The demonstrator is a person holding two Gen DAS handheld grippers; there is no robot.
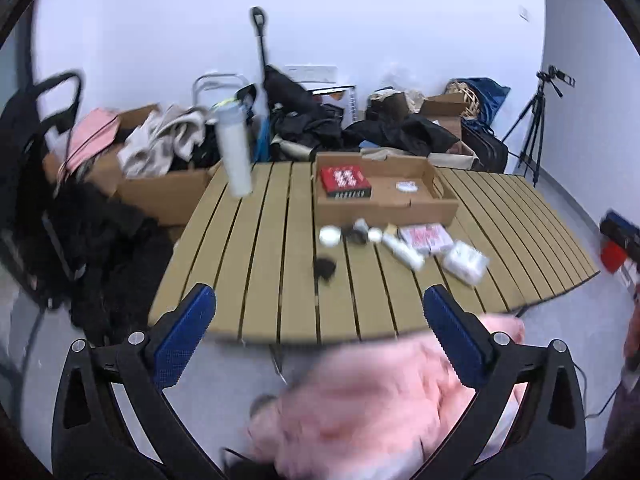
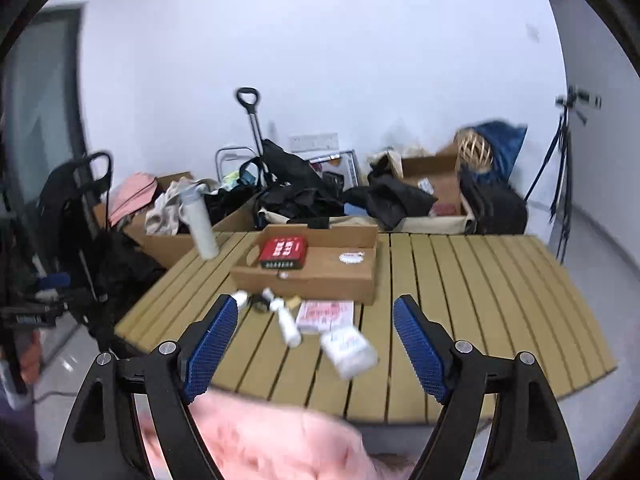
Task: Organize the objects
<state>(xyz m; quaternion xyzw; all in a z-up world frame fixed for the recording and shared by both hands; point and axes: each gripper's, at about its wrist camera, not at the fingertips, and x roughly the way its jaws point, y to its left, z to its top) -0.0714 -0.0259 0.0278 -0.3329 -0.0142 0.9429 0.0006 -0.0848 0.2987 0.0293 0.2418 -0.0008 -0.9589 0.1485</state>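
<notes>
A shallow cardboard tray point(image 1: 432, 210) point(image 2: 320, 280) on the slatted table point(image 1: 260, 260) point(image 2: 480, 300) holds a red box point(image 1: 345, 181) point(image 2: 283, 252) and a small white disc point(image 1: 406, 186) point(image 2: 351, 256). In front of it lie a white jar point(image 1: 330, 236), a black item point(image 1: 324, 267), a white tube point(image 1: 402, 251) point(image 2: 287, 322), a pink-printed packet point(image 1: 426, 237) point(image 2: 325, 314) and a clear wrapped pack point(image 1: 466, 262) point(image 2: 349, 347). A tall white bottle point(image 1: 236, 150) point(image 2: 200, 224) stands at the far left. My left gripper point(image 1: 320, 328) and right gripper point(image 2: 316, 344) are open and empty, held short of the table's near edge.
A blurred pink fluffy cloth point(image 1: 368, 408) point(image 2: 260, 440) lies below both grippers. Cardboard boxes of clothes point(image 1: 160, 168), black bags point(image 1: 304, 120), a trolley handle point(image 1: 260, 40) and a tripod point(image 1: 536, 128) stand behind the table. A black stroller point(image 1: 36, 160) is at the left.
</notes>
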